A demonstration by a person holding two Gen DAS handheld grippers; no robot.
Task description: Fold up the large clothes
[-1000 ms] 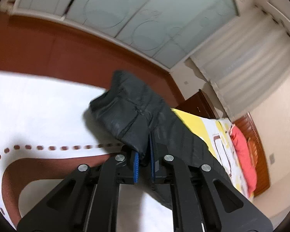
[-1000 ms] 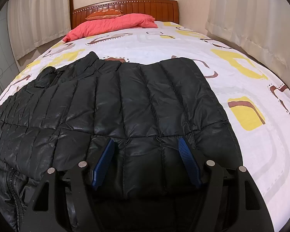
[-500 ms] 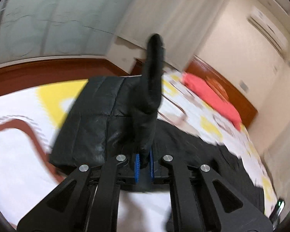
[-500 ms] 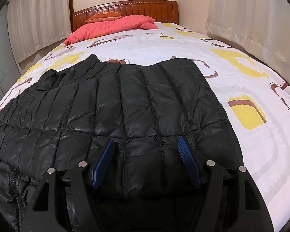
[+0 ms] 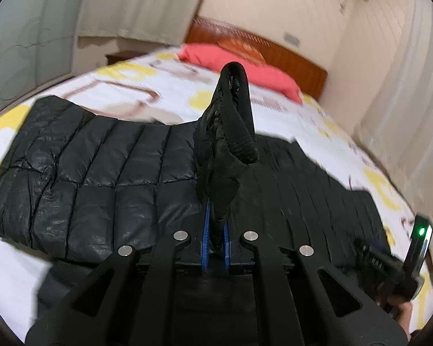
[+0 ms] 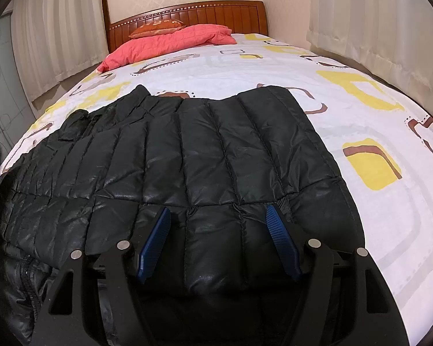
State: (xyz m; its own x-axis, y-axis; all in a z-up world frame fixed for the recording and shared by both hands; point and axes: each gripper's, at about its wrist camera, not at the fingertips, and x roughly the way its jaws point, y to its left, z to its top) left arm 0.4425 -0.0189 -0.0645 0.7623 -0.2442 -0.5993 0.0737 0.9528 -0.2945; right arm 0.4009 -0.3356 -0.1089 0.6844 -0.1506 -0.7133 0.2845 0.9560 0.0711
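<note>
A black quilted jacket [image 6: 205, 155] lies spread flat on a bed [image 6: 346, 132], on a white sheet printed with yellow and brown shapes. In the right wrist view the jacket fills the lower middle of the frame, its far edge reaching toward 12 o'clock, where a red pillow [image 6: 170, 41] rests against a wooden headboard [image 6: 187, 11]. A zipper edge shows at 8 o'clock. Pale curtains [image 6: 369, 14] hang at 2 o'clock and at 10 o'clock.

The right gripper [image 6: 218, 240] sits low over the near part of the jacket with its jaws spread wide. The blue pads [image 6: 156, 239] stand well apart on either side of one quilted panel; whether they touch the cloth cannot be told.

The left gripper [image 5: 215, 239] is clamped tight on a fold of the jacket, likely a sleeve [image 5: 231, 132]. This piece stands upright from the closed blue pads toward 12 o'clock, its looped end raised above the rest of the jacket [image 5: 86, 178], which lies flat at 9 o'clock. At 4 o'clock in that view, part of the other hand-held tool appears, showing a small green light [image 5: 421, 231]. The background there is blurred.
</note>
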